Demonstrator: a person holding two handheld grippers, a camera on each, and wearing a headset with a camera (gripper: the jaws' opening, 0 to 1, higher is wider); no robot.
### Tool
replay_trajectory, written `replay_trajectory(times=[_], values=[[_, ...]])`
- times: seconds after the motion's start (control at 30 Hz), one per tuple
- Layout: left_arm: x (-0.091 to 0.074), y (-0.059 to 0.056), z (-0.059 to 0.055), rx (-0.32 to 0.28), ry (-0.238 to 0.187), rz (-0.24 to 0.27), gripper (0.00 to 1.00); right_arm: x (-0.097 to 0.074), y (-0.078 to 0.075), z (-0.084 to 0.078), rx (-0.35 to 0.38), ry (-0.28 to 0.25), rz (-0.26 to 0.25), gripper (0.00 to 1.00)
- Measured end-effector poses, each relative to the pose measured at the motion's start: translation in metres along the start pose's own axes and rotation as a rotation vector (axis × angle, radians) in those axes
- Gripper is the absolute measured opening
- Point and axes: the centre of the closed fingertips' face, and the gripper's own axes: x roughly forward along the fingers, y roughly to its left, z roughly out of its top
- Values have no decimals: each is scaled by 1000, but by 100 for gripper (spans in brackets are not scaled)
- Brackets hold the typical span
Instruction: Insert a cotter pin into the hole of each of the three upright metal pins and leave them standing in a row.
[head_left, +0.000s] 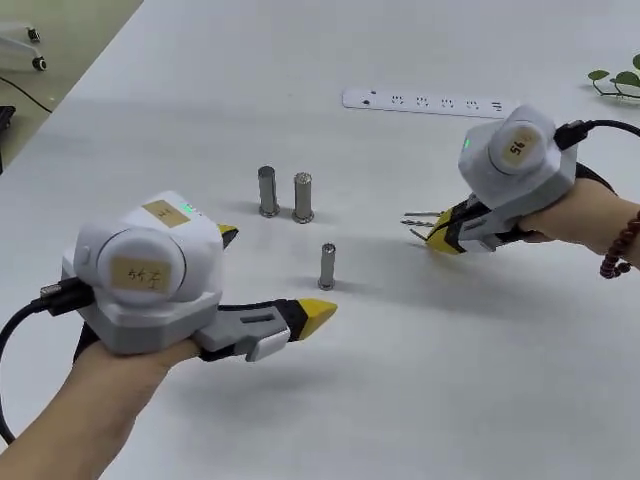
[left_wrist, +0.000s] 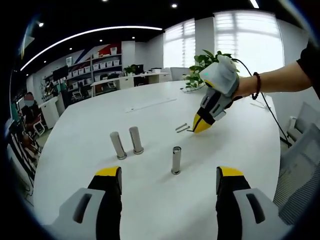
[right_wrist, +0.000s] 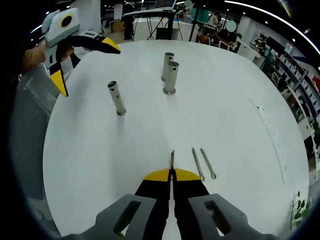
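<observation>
The right tongs (right_wrist: 172, 172) are closed on one cotter pin (right_wrist: 172, 159) low over the desk (head_left: 450, 380), with two more cotter pins (right_wrist: 197, 162) lying just beside. The left tongs (head_left: 274, 273) are held open near the lone metal pin (head_left: 327, 266); the other two upright metal pins (head_left: 303, 197) stand together behind it. The gripped cotter pin should be lifted level and lined up with the cross-hole, and the lone metal pin is best steadied low down so that it is not toppled.

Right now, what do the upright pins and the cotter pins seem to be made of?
The upright pins: probably steel, matte brushed grey with soft highlights. The cotter pins, including one pinched in the right hand-held gripper: likely thin metal wire, silvery with glints; too small to be sure.
</observation>
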Motion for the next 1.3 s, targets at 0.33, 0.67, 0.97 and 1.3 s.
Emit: replay_trajectory(times=[0.33, 0.67, 0.97, 1.3], values=[[1, -9, 6, -17, -1, -38, 65, -15, 25, 26, -132, -85, -11, 0], [2, -13, 13, -54, 14, -59, 50, -25, 35, 43, -206, -147, -47, 0], [5, -27, 27, -106, -18, -123, 34, -35, 44, 57, -284, -190, -77, 0], [10, -42, 23, -233, 30, -183, 24, -47, 66, 73, -365, -230, -66, 0]])
